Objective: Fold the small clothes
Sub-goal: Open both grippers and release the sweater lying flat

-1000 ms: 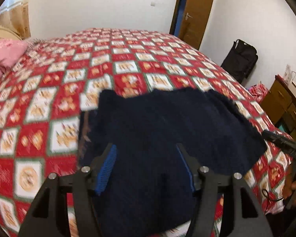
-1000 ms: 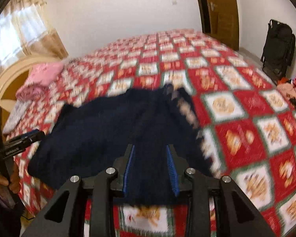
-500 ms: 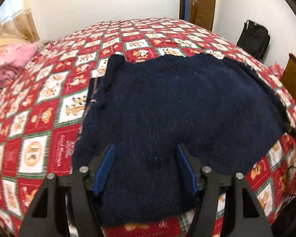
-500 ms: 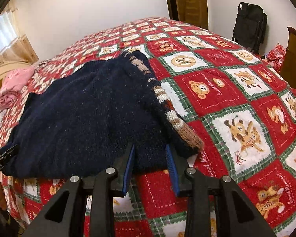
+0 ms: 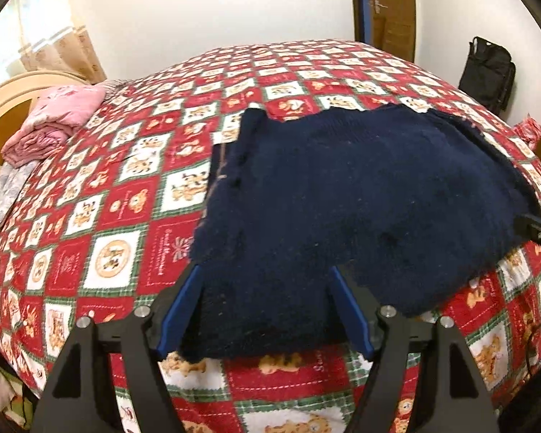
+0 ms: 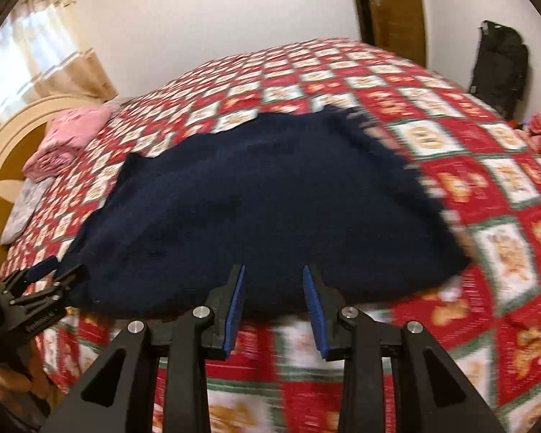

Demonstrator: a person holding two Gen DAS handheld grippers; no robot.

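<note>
A dark navy knitted sweater (image 5: 350, 195) lies spread flat on the red checked bedspread (image 5: 119, 216); it also shows in the right wrist view (image 6: 263, 209). My left gripper (image 5: 265, 274) is open, its blue pads over the sweater's near left corner, holding nothing. My right gripper (image 6: 273, 272) is open at the sweater's near edge, empty. The right gripper's tip shows at the right edge of the left wrist view (image 5: 537, 231). The left gripper shows at the left of the right wrist view (image 6: 43, 288).
Folded pink clothes (image 5: 57, 119) and a grey garment (image 5: 3, 195) lie by the headboard (image 5: 3, 101) at the left. A black bag (image 5: 490, 72) stands by the wall at the right, near a wooden door (image 5: 389, 7).
Both grippers have pulled back toward the bed's near edge. The right gripper has swung left from the sweater's patterned right edge to its near hem. The sweater lies still.
</note>
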